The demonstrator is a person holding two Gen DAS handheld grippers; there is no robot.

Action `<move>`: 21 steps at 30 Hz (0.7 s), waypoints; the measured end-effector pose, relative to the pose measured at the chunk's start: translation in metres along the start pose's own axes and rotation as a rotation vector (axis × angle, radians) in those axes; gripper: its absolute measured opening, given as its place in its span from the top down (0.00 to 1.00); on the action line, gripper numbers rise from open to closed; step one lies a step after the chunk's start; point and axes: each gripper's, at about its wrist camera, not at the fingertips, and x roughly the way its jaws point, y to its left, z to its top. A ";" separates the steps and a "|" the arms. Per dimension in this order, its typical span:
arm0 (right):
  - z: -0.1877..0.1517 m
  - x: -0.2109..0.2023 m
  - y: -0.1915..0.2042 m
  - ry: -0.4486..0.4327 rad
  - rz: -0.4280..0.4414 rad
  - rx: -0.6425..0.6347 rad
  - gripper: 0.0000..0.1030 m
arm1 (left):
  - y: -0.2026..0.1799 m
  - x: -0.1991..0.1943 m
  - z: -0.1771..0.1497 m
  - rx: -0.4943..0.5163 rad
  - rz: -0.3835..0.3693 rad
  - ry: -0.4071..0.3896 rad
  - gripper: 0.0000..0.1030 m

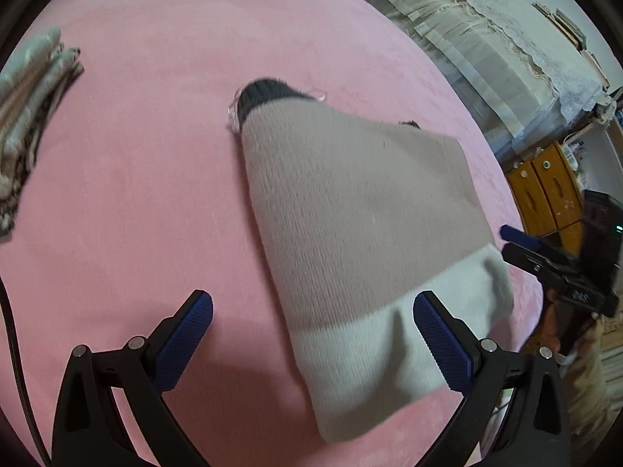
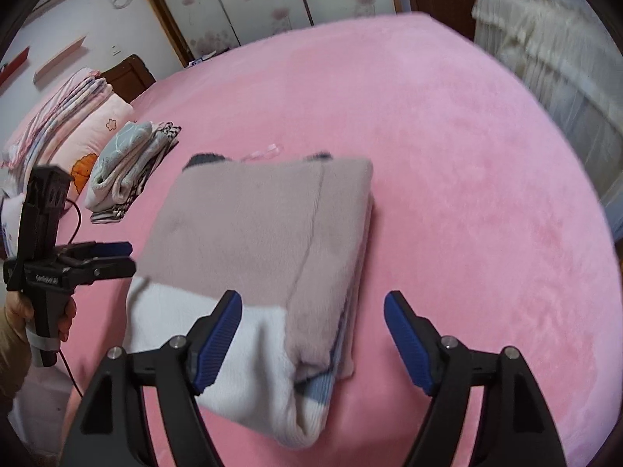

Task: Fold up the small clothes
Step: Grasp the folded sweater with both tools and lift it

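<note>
A folded knitted sweater (image 1: 362, 210) lies on the pink bed cover (image 1: 155, 155). Its body is taupe, with a white band at the near end and dark grey at the far end. My left gripper (image 1: 313, 311) is open just above the white band, and its right finger hangs over the cloth without pinching it. My right gripper (image 2: 313, 307) is also open, over the near right corner of the sweater (image 2: 264, 233). Its left finger sits above the white band and its right finger over bare cover. Each gripper shows at the edge of the other's view: right gripper (image 1: 506, 240), left gripper (image 2: 130, 257), the latter held by a hand.
A stack of folded clothes (image 2: 128, 171) sits on the bed to the left of the sweater, with pillows and quilts (image 2: 74, 116) behind it. A clear plastic piece (image 2: 264, 153) lies past the sweater's far end. Cream-draped furniture (image 1: 486, 46) and a wooden cabinet (image 1: 545, 190) stand beyond the bed's right edge.
</note>
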 end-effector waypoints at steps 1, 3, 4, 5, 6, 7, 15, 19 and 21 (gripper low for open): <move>-0.002 0.003 -0.005 0.010 0.019 0.023 0.26 | 0.003 0.001 -0.002 -0.010 -0.006 -0.002 0.01; -0.006 0.010 -0.013 0.027 0.055 0.066 0.26 | 0.012 0.005 -0.005 -0.044 -0.025 -0.006 0.01; -0.007 0.013 -0.017 0.032 0.067 0.079 0.26 | 0.015 0.007 -0.006 -0.061 -0.038 -0.010 0.01; -0.009 0.016 -0.019 0.039 0.079 0.092 0.26 | 0.019 0.009 -0.007 -0.077 -0.050 -0.017 0.01; -0.011 0.021 -0.023 0.049 0.098 0.108 0.26 | 0.021 0.012 -0.009 -0.087 -0.063 -0.022 0.01; -0.012 0.024 -0.025 0.054 0.112 0.120 0.26 | 0.022 0.015 -0.009 -0.096 -0.083 -0.026 0.01; -0.018 0.057 -0.046 0.097 0.279 0.233 0.26 | 0.018 0.047 -0.008 -0.116 -0.163 0.000 0.00; -0.018 0.070 -0.049 0.111 0.342 0.248 0.26 | 0.021 0.061 -0.005 -0.150 -0.231 -0.010 0.01; -0.016 0.075 -0.048 0.117 0.361 0.238 0.26 | 0.023 0.065 -0.003 -0.163 -0.258 -0.014 0.00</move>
